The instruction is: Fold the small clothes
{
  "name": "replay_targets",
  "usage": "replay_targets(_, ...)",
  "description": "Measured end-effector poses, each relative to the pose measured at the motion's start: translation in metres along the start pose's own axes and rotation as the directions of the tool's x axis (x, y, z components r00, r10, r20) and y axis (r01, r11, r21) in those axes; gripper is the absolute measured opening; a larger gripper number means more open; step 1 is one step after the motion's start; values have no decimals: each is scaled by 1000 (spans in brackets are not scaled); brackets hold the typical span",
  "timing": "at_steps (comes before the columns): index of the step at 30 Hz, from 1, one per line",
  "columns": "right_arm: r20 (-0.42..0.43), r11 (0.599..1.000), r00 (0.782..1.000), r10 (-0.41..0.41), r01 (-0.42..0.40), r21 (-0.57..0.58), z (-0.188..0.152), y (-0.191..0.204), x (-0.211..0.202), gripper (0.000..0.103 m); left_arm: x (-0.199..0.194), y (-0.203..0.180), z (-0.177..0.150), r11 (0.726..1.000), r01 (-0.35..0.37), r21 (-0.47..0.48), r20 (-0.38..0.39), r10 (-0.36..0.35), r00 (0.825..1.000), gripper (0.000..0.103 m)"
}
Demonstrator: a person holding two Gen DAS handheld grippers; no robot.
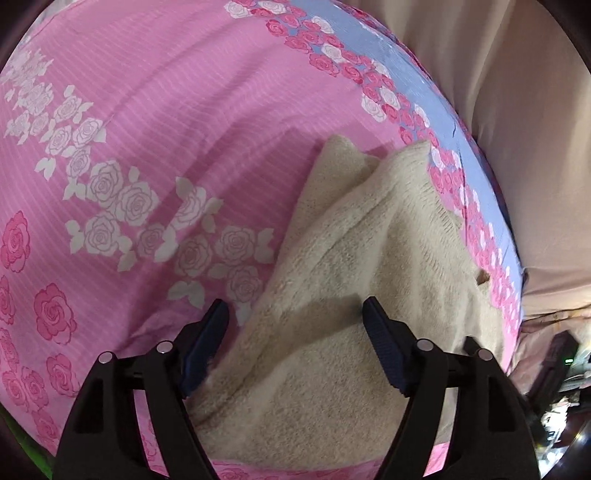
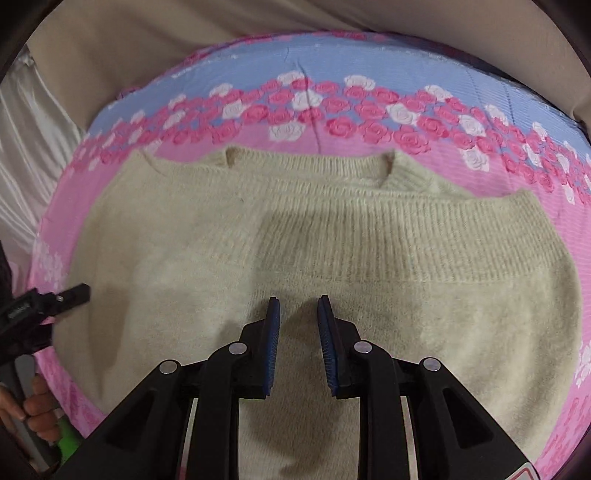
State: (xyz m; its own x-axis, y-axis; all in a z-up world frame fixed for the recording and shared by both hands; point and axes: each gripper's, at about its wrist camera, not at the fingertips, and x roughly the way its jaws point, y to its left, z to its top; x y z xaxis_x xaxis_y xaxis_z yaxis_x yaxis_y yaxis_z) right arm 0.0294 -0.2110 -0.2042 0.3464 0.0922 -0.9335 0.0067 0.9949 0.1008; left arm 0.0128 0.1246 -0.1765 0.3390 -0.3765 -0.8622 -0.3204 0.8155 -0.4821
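Note:
A cream fuzzy knit sweater (image 2: 332,236) lies folded on the pink rose-print bedsheet (image 2: 480,177), its ribbed hem band across the top layer and the neckline toward the far edge. My right gripper (image 2: 298,306) hovers over the sweater's middle, open with a narrow gap and empty. In the left wrist view the sweater (image 1: 351,266) lies at the right, near the bed's edge. My left gripper (image 1: 295,314) is wide open over the sweater's near-left edge, holding nothing. The left gripper also shows at the left edge of the right wrist view (image 2: 70,293).
The sheet (image 1: 147,129) has a blue band with roses along the bed's far edge (image 2: 369,62). Beige fabric (image 2: 184,33) lies beyond it. A dark device (image 1: 557,354) sits off the bed at the right of the left wrist view.

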Motion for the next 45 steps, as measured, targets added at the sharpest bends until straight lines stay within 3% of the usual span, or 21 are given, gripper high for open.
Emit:
replay_targets(1, 3, 1000, 1000, -10, 11, -9, 0, 2, 1, 23, 2, -3, 2, 1000, 5, -4, -5, -5, 1000, 64)
replay_targets(3, -8, 999, 1000, -29, 28, -27, 4, 5, 2, 23, 5, 1, 6, 997, 65, -28, -38, -66, 997, 33)
replay_targets(6, 21, 1000, 1000, 3, -3, -4, 11, 7, -12, 23, 6, 14, 6, 984, 129, -120, -65, -138, 988, 25)
replay_targets(9, -6, 1000, 1000, 12, -12, -26, 14, 15, -7, 23, 5, 14, 5, 983, 140, -115, -70, -149, 986, 20)
replay_targets(11, -55, 998, 998, -11, 8, -58, 13, 16, 11, 23, 4, 11, 3, 984, 145, -106, -73, -153, 986, 19)
replay_targets(18, -36, 998, 999, 8, -10, -56, 14, 13, 13, 24, -12, -8, 4, 967, 239, -85, -65, -244, 968, 14)
replay_targets(22, -37, 999, 999, 30, -31, -41, 12, 7, 10, 24, -39, -38, 1, 933, 357, -46, -47, -359, 932, 14)
replay_targets(29, -32, 998, 999, 43, -44, -43, 10, 5, 8, 24, -75, -117, -9, 880, 463, 108, -65, -459, 886, 14)
replay_targets(37, -24, 996, 996, 86, -87, -15, 7, -3, 2, 25, -70, -193, -44, 834, 480, 271, -187, -444, 876, 14)
replay_targets(40, 3, 981, 985, 172, -172, 87, 5, -30, -11, 23, -66, -217, -56, 818, 479, 320, -220, -427, 877, 14)
replay_targets(45, 88, 948, 980, 178, -195, 252, -19, -100, -47, 25, -50, -255, -73, 798, 470, 377, -279, -386, 879, 14)
